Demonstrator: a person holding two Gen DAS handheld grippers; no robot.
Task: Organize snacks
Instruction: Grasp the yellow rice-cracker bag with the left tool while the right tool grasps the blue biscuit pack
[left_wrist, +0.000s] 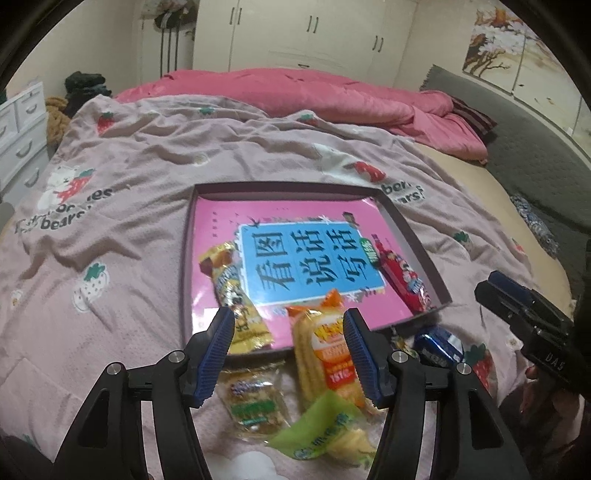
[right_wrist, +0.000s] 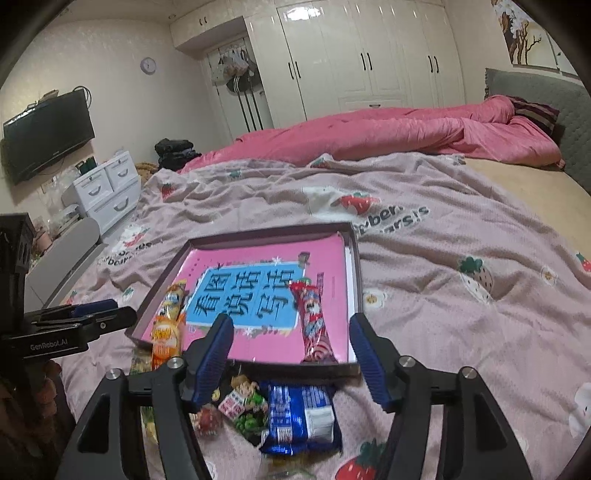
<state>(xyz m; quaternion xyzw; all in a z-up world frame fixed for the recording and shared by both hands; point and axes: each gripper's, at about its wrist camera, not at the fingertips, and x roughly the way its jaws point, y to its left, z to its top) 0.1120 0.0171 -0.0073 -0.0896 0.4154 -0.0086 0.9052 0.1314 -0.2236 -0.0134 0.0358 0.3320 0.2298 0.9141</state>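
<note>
A shallow tray (left_wrist: 186, 258) (right_wrist: 354, 266) with a pink book in it lies on the strawberry bedspread. Inside it are a yellow snack bar (left_wrist: 236, 295) at the left and a red snack bar (left_wrist: 402, 277) (right_wrist: 314, 325) at the right. An orange cracker pack (left_wrist: 325, 350) (right_wrist: 168, 332) rests across the tray's near edge. My left gripper (left_wrist: 290, 354) (right_wrist: 110, 314) is open above that pack, its pads clear of it. My right gripper (right_wrist: 291, 350) (left_wrist: 495, 288) is open over a blue packet (right_wrist: 299, 417) (left_wrist: 439, 343) and small candies (right_wrist: 240, 402) in front of the tray.
A clear biscuit pack (left_wrist: 255, 398) and a green pack (left_wrist: 328, 432) lie loose near the tray's front. A pink quilt (right_wrist: 406, 133) is heaped at the far side of the bed. White drawers (right_wrist: 110, 184) and a wall TV (right_wrist: 48, 133) stand to the left.
</note>
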